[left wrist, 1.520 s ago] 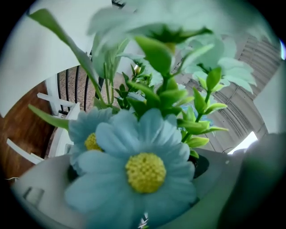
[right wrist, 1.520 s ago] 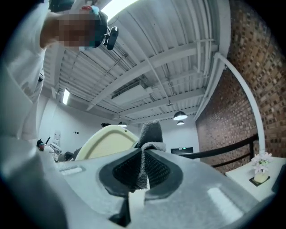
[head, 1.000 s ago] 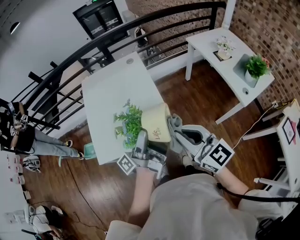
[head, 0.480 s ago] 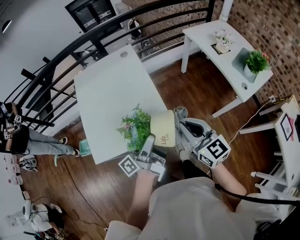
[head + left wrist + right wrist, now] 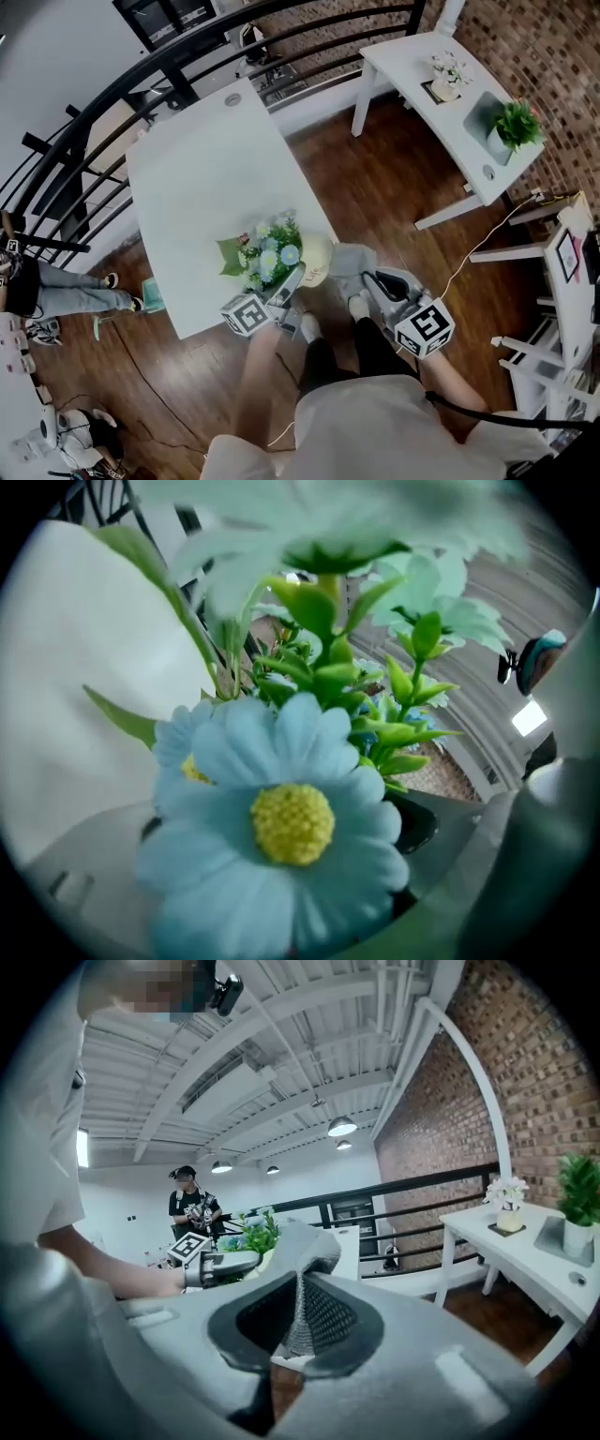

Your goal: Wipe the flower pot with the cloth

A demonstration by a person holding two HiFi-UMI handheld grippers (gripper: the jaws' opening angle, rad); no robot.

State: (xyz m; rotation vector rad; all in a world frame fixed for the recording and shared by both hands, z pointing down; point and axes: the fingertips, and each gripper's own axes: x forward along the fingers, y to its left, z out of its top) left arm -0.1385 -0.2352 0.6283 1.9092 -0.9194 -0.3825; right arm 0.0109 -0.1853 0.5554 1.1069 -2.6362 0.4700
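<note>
Jaws of the left gripper (image 5: 291,283) are clamping the rim of the flower pot (image 5: 317,255), with its blue flowers (image 5: 281,822) crowding just ahead and the forearm reaching forward, roughly level. Just right of it, the right gripper (image 5: 366,277) is pinching the cloth (image 5: 348,260), tilting slightly downward. The pot is sitting at the table (image 5: 197,178) edge.

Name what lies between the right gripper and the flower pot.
The grey cloth, clamped in the right gripper, beside the flower pot; head view shows it.

Cream flower pot (image 5: 318,262), grey cloth (image 5: 348,260), blue-and-yellow flowers (image 5: 286,825), white table (image 5: 202,178).
</note>
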